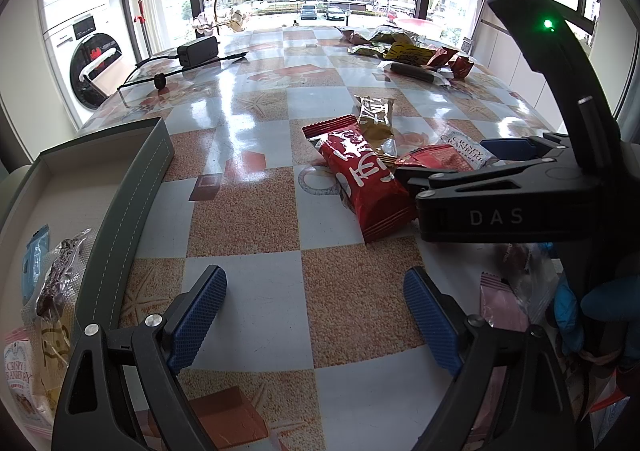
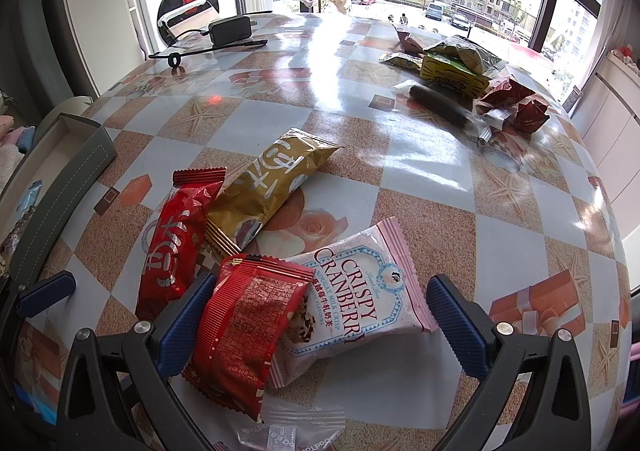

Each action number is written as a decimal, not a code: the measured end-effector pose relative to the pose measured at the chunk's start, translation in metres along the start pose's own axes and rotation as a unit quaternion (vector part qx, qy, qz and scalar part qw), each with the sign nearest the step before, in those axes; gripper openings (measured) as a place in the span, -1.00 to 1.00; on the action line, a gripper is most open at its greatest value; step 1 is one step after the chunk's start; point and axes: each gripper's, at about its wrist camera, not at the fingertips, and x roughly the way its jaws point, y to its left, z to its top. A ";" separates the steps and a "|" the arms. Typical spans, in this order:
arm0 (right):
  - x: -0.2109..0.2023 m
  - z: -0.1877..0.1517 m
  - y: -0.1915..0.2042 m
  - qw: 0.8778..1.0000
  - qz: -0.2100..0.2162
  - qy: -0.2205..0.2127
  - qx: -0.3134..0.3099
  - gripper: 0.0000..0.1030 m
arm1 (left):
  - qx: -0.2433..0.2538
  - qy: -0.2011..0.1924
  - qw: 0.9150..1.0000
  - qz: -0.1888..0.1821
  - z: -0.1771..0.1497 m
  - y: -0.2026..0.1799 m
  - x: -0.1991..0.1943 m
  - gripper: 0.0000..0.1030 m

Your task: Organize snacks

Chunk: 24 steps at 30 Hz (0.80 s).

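Observation:
My right gripper (image 2: pixel 320 325) is open, its fingers either side of a flat red packet (image 2: pixel 248 331) and a pink-white Crispy Cranberry packet (image 2: pixel 352 303) that lie on the table. It shows in the left wrist view (image 1: pixel 452 161) too. A long red snack bar (image 2: pixel 176 243) and a gold bar (image 2: pixel 268 187) lie just beyond. My left gripper (image 1: pixel 316 315) is open and empty over bare tablecloth, right of a grey box (image 1: pixel 132 203) that holds several packets (image 1: pixel 52 291).
A second pile of snacks (image 2: pixel 460 71) lies at the far right of the table. A black power adapter (image 2: pixel 230 29) with cables sits at the far left. A washing machine (image 2: pixel 188 7) stands beyond the table edge. More packets (image 1: pixel 504 303) lie near my right hand.

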 end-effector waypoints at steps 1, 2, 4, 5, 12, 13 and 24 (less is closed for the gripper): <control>0.000 0.000 0.000 1.000 0.000 0.000 0.000 1.00 | 0.000 0.000 1.000 0.000 0.000 0.000 0.000 0.79; 0.000 0.000 0.000 1.000 0.000 0.000 0.000 1.00 | 0.000 0.000 1.000 0.000 0.000 0.000 0.000 0.79; 0.000 0.000 0.000 1.000 0.000 0.000 0.000 1.00 | 0.000 0.000 1.000 0.000 0.000 0.000 0.000 0.79; 0.000 0.000 0.000 1.000 0.000 0.000 0.000 1.00 | 0.000 0.000 1.000 0.000 0.000 0.000 0.000 0.79; 0.000 0.000 0.000 1.000 0.000 0.000 0.000 1.00 | 0.000 0.000 1.000 0.000 0.000 0.000 0.000 0.80; 0.000 0.000 0.000 1.000 0.000 0.000 -0.001 1.00 | 0.000 0.000 1.000 0.000 0.000 0.000 0.000 0.80; -0.007 -0.008 0.003 0.996 0.015 0.081 -0.024 1.00 | 0.000 0.000 1.000 0.001 0.000 0.000 0.000 0.80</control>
